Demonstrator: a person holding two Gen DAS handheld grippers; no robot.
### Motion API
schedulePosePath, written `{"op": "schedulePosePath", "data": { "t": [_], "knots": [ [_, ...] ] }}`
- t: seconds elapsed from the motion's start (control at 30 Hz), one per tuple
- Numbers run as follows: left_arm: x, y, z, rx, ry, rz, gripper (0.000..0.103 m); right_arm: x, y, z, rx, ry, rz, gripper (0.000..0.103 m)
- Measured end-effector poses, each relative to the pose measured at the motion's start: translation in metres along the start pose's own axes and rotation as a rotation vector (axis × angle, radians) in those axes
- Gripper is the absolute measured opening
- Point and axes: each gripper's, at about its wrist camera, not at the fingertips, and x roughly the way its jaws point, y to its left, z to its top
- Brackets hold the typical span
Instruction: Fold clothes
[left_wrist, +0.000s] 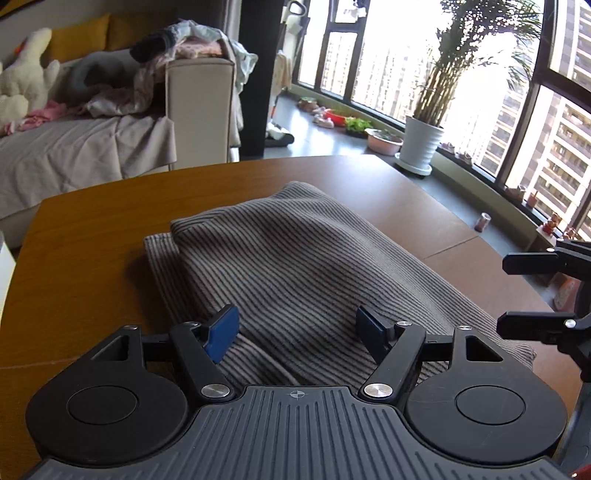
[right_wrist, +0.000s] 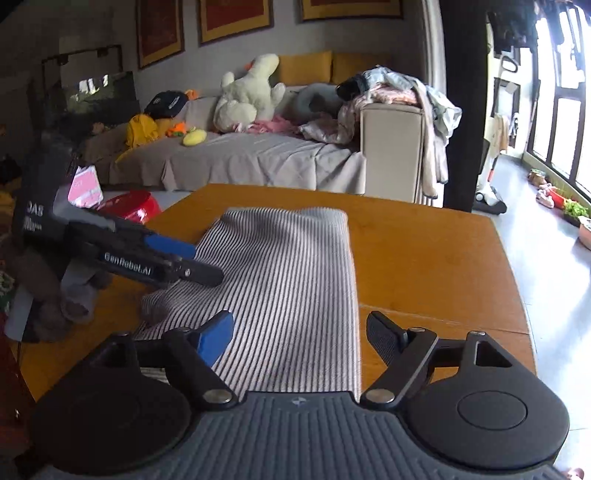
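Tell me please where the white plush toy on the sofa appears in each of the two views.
Left wrist view: the white plush toy sits at the far left edge, upper part, on the sofa.
Right wrist view: it lies near the top centre, against the yellow cushions.
Shared landmark: the beige sofa armrest piled with clothes, right of the toy in both.

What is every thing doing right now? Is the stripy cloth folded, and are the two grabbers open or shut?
Striped garment: folded in layers, lying flat on the table, not gripped.
Left gripper: open, over the garment's near part, nothing pinched.
Right gripper: open, straddling the garment's right edge, nothing pinched.
Table: carries the garment.
Sofa: covered with a sheet, piled with toys and unfolded clothes.
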Motion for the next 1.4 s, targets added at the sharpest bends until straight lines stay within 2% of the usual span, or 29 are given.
{"op": "schedulePosePath", "data": {
  "t": [0.07, 0.1, 0.27, 0.37, 0.43, 0.47, 0.57, 0.7, 0.83, 0.97, 1.07, 1.13, 1.27, 1.33, 1.4],
  "knots": [
    [-0.002, 0.001, 0.0, -0.01, -0.003, 0.005, 0.076, 0.019, 0.011, -0.013, -0.043, 0.077, 0.005, 0.078],
    [-0.003, 0.001, -0.001, -0.012, -0.005, 0.006, 0.076, 0.019, 0.014, -0.022, -0.032, 0.045, -0.008, 0.078],
    [-0.008, -0.006, -0.002, -0.001, -0.006, 0.01, 0.077, -0.005, 0.014, -0.011, -0.049, 0.019, -0.024, 0.078],
    [-0.012, -0.008, -0.005, -0.007, -0.013, 0.005, 0.079, -0.024, 0.028, -0.01, -0.114, -0.017, 0.015, 0.078],
    [-0.015, -0.011, -0.009, -0.007, -0.019, 0.005, 0.08, -0.018, 0.037, -0.019, -0.139, 0.011, 0.024, 0.078],
    [-0.017, -0.014, -0.011, -0.003, -0.023, 0.008, 0.082, -0.013, 0.041, -0.025, -0.143, 0.032, 0.023, 0.078],
    [-0.031, -0.022, -0.024, 0.021, -0.052, 0.037, 0.087, -0.007, 0.031, -0.037, -0.044, 0.015, 0.037, 0.082],
    [-0.065, -0.018, -0.048, 0.01, -0.109, 0.062, 0.095, -0.032, 0.031, -0.031, -0.098, -0.012, 0.015, 0.082],
    [-0.089, -0.005, -0.073, -0.024, -0.15, 0.081, 0.096, -0.054, 0.066, -0.047, -0.388, -0.041, 0.009, 0.083],
    [-0.102, -0.004, -0.087, -0.015, -0.146, 0.064, 0.096, -0.039, 0.107, -0.07, -0.586, -0.005, 0.028, 0.083],
    [-0.114, -0.01, -0.092, 0.028, -0.157, 0.052, 0.097, -0.029, 0.123, -0.077, -0.687, -0.045, -0.026, 0.083],
    [-0.121, -0.014, -0.091, 0.061, -0.17, 0.042, 0.099, -0.024, 0.119, -0.065, -0.643, -0.022, -0.034, 0.072],
    [-0.125, -0.028, -0.096, 0.135, -0.179, 0.008, 0.103, -0.013, 0.07, -0.025, -0.187, 0.064, 0.094, 0.07],
    [-0.119, -0.039, -0.1, 0.198, -0.171, -0.007, 0.103, -0.008, 0.05, -0.019, -0.047, 0.081, 0.142, 0.07],
    [-0.107, -0.053, -0.103, 0.27, -0.155, -0.007, 0.103, -0.005, 0.042, -0.019, 0.002, 0.089, 0.167, 0.07]
  ]
}}
